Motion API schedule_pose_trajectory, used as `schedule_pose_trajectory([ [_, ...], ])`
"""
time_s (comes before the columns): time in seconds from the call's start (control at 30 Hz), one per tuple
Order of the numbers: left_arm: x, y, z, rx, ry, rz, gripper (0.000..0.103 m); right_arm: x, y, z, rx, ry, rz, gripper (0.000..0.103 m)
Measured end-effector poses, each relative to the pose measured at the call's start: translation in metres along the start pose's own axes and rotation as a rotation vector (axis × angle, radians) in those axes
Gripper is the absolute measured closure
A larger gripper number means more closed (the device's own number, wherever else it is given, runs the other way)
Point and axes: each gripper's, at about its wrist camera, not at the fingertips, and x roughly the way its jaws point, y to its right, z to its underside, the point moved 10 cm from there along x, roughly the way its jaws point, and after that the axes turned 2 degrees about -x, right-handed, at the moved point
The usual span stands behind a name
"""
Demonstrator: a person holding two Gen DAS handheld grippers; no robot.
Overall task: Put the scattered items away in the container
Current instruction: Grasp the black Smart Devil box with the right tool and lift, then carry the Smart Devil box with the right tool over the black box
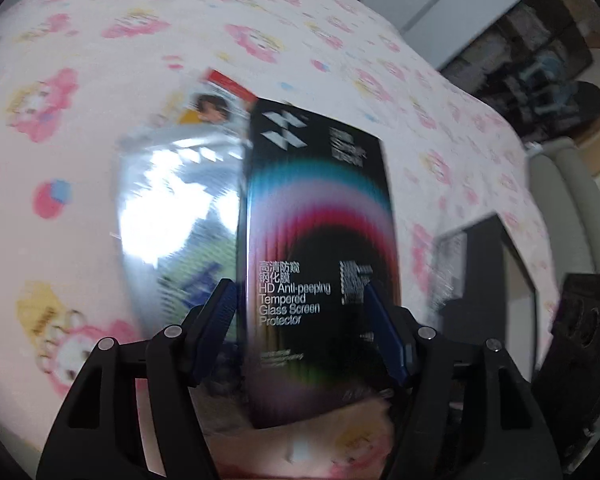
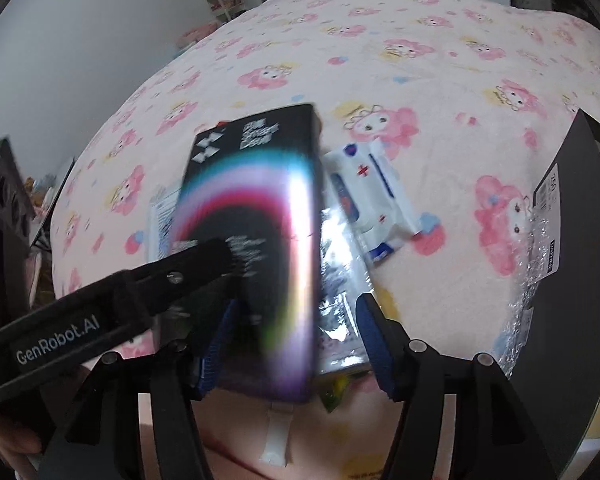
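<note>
Screen protector box (image 1: pixel 316 248) gripped by left gripper (image 1: pixel 298 312) above pink bedsheet (image 1: pixel 60 184); right gripper (image 2: pixel 296 336) spread open (black container (image 2: pixel 576 264) holding crinkled plastic).

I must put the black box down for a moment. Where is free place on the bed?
Free: the pink sheet beyond the white wipes pack, and the stretch between that pack and the dark container. Crowded: around the screen protector box, where silver pouches lie.

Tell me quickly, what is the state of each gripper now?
Left gripper: closed on the black screen protector box.
Right gripper: open, holding nothing; the box stands between its fingers.
</note>
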Motion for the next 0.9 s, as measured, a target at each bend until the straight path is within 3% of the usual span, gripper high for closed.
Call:
schedule_pose_trajectory([
  [0.1, 0.0, 0.009, 0.006, 0.024, -0.015, 0.036, 0.035, -0.008, 0.0, 0.005, -0.046, 0.033, 0.069, 0.047],
  [0.17, -0.004, 0.0, -0.001, -0.008, 0.015, 0.011, 0.037, -0.015, 0.009, -0.001, -0.012, 0.068, 0.102, 0.047],
  [0.23, -0.003, -0.006, -0.003, -0.029, 0.025, 0.005, 0.055, -0.019, 0.015, -0.008, 0.023, 0.099, 0.111, 0.047],
  [0.3, -0.001, -0.009, -0.006, -0.031, 0.033, -0.014, 0.063, -0.009, 0.016, -0.011, 0.02, 0.056, 0.083, 0.047],
  [0.37, 0.006, -0.008, -0.006, -0.017, 0.011, -0.03, 0.063, 0.006, 0.011, -0.006, 0.035, 0.003, -0.001, 0.046],
  [0.43, 0.009, -0.003, -0.006, 0.008, 0.003, -0.038, 0.052, 0.008, 0.01, -0.005, 0.023, -0.001, 0.014, 0.047],
  [0.53, 0.01, 0.002, 0.0, 0.046, -0.015, -0.049, 0.047, 0.001, 0.006, 0.0, 0.005, -0.005, 0.022, 0.051],
  [0.63, 0.01, 0.005, 0.006, 0.042, -0.046, -0.017, 0.047, -0.01, 0.004, 0.009, -0.008, -0.008, 0.015, 0.051],
  [0.77, 0.02, 0.004, 0.013, 0.052, -0.052, -0.114, 0.05, 0.001, 0.018, 0.016, 0.055, -0.015, 0.017, 0.055],
  [0.9, 0.0, 0.018, 0.016, 0.057, -0.029, -0.034, 0.052, -0.019, 0.019, 0.013, 0.04, 0.034, 0.068, 0.056],
])
